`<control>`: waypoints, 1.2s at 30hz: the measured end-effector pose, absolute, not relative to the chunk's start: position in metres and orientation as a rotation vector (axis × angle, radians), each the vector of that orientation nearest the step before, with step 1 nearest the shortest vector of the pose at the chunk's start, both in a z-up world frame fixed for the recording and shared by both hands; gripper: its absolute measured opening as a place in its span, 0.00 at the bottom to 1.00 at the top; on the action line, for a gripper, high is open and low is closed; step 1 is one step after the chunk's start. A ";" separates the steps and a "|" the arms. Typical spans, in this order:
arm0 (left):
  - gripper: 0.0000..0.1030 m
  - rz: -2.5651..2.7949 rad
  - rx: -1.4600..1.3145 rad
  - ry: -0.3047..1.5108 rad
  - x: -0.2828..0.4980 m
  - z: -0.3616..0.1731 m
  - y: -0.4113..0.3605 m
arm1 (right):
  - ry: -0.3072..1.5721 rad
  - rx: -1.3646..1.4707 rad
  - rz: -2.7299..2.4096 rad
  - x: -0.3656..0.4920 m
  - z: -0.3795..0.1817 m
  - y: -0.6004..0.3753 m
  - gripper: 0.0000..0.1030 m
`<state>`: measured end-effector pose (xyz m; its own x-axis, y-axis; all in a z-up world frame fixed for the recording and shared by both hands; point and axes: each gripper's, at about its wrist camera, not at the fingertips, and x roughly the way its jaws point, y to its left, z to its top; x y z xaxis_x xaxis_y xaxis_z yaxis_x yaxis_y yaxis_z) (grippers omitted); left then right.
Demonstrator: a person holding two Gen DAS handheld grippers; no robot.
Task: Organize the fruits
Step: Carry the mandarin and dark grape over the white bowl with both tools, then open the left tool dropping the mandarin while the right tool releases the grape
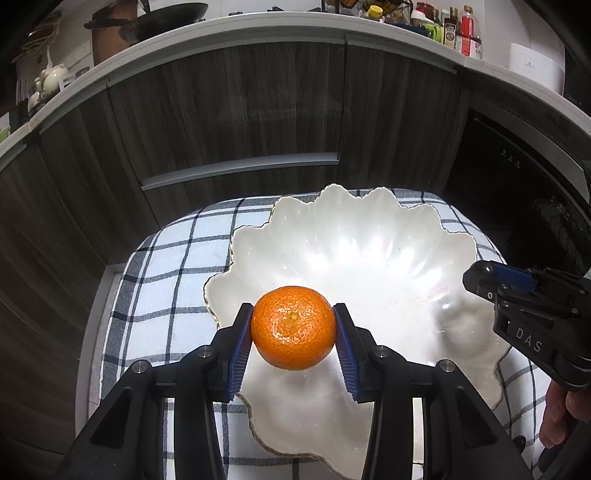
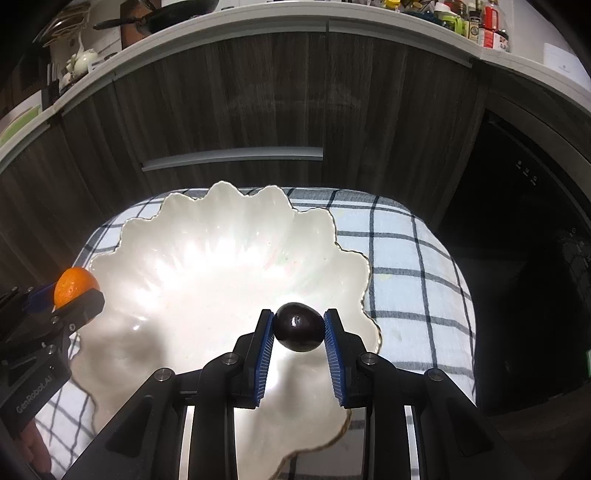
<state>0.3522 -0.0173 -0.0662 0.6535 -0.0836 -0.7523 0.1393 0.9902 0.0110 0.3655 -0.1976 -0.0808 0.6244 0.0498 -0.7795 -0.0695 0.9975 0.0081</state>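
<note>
My left gripper [image 1: 293,326] is shut on an orange mandarin [image 1: 293,326] and holds it above the near left part of a white scalloped bowl [image 1: 369,251]. My right gripper [image 2: 298,326] is shut on a dark purple plum [image 2: 298,326] and holds it above the near right part of the same bowl [image 2: 207,258]. The bowl has no fruit in it. In the left wrist view the right gripper [image 1: 480,277] shows at the right edge. In the right wrist view the left gripper [image 2: 79,295] shows at the left with the mandarin [image 2: 74,284].
The bowl sits on a blue and white checked cloth [image 1: 173,266] on a small table. Behind it are dark wood cabinets [image 1: 229,110] and a grey counter with a pan [image 1: 166,18] and bottles [image 1: 458,29]. A black appliance [image 1: 517,177] is at the right.
</note>
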 end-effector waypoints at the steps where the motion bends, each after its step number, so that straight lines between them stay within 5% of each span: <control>1: 0.41 -0.127 0.072 0.853 0.353 -0.067 -0.018 | 0.898 -0.024 0.073 0.367 -0.082 -0.196 0.28; 16: 0.42 -0.139 0.035 0.932 0.358 -0.084 -0.017 | 0.986 -0.002 0.087 0.385 -0.100 -0.191 0.29; 20: 0.70 -0.131 0.022 0.916 0.356 -0.080 -0.016 | 0.994 -0.001 0.082 0.386 -0.099 -0.192 0.31; 22: 0.75 -0.131 0.019 0.903 0.355 -0.077 -0.016 | 0.996 0.012 0.091 0.387 -0.098 -0.194 0.50; 25: 0.78 -0.126 0.021 0.900 0.355 -0.074 -0.017 | 0.977 0.025 0.088 0.386 -0.095 -0.197 0.63; 36: 0.86 -0.061 0.040 0.872 0.352 -0.067 -0.010 | 0.933 0.014 0.032 0.381 -0.079 -0.202 0.66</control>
<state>0.3521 -0.0099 -0.0668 0.6415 -0.0372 -0.7662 0.0695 0.9975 0.0098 0.3808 -0.2025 -0.0785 0.5949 0.0341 -0.8031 -0.0218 0.9994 0.0262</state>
